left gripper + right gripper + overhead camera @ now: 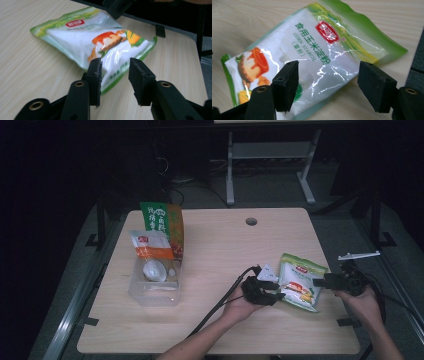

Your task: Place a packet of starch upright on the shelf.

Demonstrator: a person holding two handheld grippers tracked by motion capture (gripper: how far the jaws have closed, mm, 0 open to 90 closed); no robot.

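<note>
The corn starch bag carries green Chinese characters 食用玉米淀粉, with "CORN STARCH" in small capitals just beneath. At about two o'clock from that wording sits a red brand badge whose white characters are too small to read. Print on the green bag is illegible.

Dim room, light wood table lit from above.
Grey floor behind, white-legged desk frame at back, dark surroundings left and right.
</note>
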